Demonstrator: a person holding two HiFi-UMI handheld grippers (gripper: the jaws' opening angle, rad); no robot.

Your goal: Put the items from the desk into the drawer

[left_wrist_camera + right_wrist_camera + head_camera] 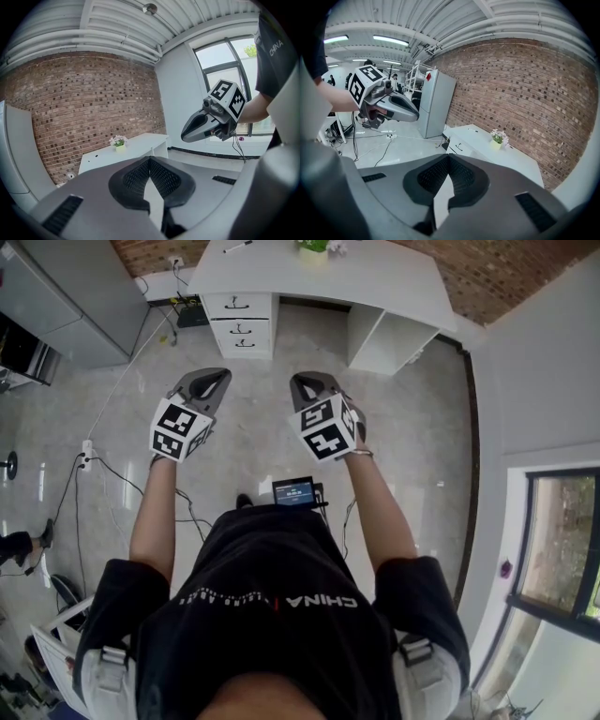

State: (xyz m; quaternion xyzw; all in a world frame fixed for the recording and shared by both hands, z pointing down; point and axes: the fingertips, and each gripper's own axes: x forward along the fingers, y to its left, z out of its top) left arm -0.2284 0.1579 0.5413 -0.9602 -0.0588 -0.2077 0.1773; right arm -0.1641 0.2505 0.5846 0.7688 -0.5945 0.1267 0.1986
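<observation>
Well short of the desk (375, 277), the left gripper (212, 382) and right gripper (309, 388) are held with jaws together, nothing gripped. On the desk, a pen (237, 247) and a flower pot (314, 247) are seen; the drawers (240, 322) under it are closed. Risk: if the jaws are not opened first, the pen could be knocked away or the pot tipped.

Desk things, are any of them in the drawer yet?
Nothing looks done yet. The flower pot and pen sit on the white desk, and its drawers are closed. Nothing is in hand: the left claw and right claw are shut and empty, away from the desk. Left: go over, open a drawer, put the things in.
</observation>
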